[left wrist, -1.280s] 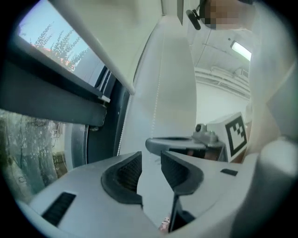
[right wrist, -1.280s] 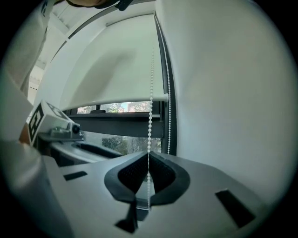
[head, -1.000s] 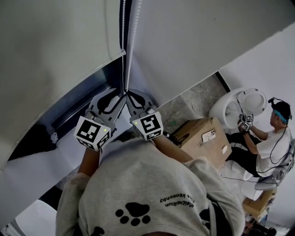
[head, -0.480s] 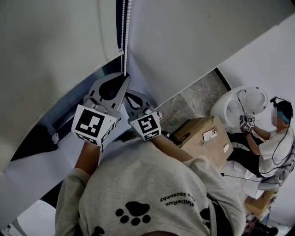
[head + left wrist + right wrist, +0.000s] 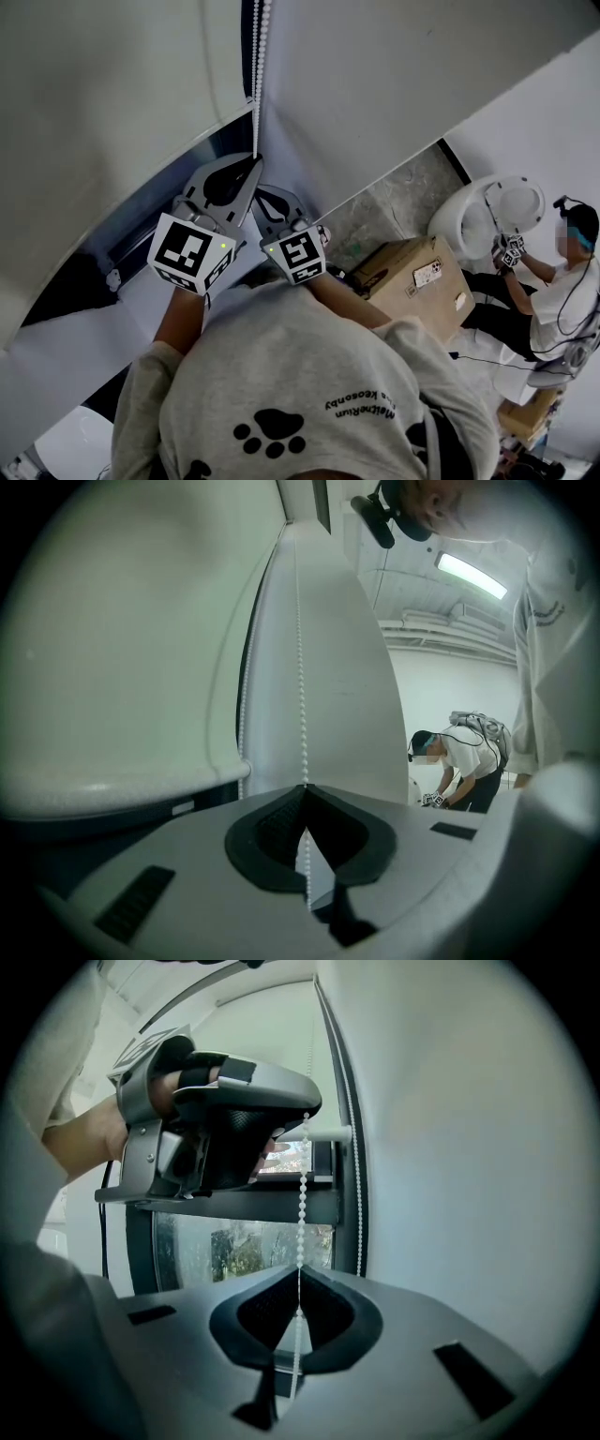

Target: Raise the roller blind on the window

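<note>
A white bead chain (image 5: 257,66) hangs beside the white roller blind (image 5: 112,75), which covers the upper window. My left gripper (image 5: 255,161) has just been closing; it is now shut on the chain, the beads pinched at its tips (image 5: 303,787). Just below it, my right gripper (image 5: 260,190) is also shut on the same strand (image 5: 301,1213), which passes between its closed tips (image 5: 300,1271). In the right gripper view the left gripper (image 5: 307,1112) sits directly above, holding the chain. The second strand (image 5: 244,696) hangs free by the blind's edge.
The dark window frame (image 5: 159,202) and glass (image 5: 244,1246) lie below the blind's bottom bar (image 5: 230,117). A white wall (image 5: 394,75) is to the right. A cardboard box (image 5: 412,277), a white round fixture (image 5: 487,216) and a seated person (image 5: 553,281) are on the floor at the right.
My left gripper, open beside the right one a second ago, has risen along the chain and shut on it above the right gripper. The right gripper has stayed put.
</note>
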A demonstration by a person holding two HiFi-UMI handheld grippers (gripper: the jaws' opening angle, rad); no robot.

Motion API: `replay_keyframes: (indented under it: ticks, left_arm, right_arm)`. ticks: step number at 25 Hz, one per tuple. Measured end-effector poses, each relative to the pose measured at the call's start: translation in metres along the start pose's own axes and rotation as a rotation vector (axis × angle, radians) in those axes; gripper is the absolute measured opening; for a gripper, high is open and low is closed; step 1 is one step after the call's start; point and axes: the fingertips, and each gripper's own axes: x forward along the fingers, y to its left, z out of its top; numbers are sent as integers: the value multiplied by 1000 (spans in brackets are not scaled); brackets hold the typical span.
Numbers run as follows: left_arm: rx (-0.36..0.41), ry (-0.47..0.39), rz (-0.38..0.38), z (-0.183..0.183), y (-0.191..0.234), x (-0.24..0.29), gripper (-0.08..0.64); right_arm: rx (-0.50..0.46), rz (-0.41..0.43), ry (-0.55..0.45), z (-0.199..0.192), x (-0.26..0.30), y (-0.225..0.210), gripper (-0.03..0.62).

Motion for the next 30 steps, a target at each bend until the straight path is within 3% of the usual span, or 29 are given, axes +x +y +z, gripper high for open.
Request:
replay_keyframes:
  ticks: [21, 30]
  left_arm:
    - [-76, 86, 31, -92, 0, 2, 6]
    - [-100, 122, 32, -124, 0, -2, 6]
  right_arm:
    - [53, 73, 253, -91, 4, 11, 11]
    - [24, 94, 343, -123, -2, 16, 11]
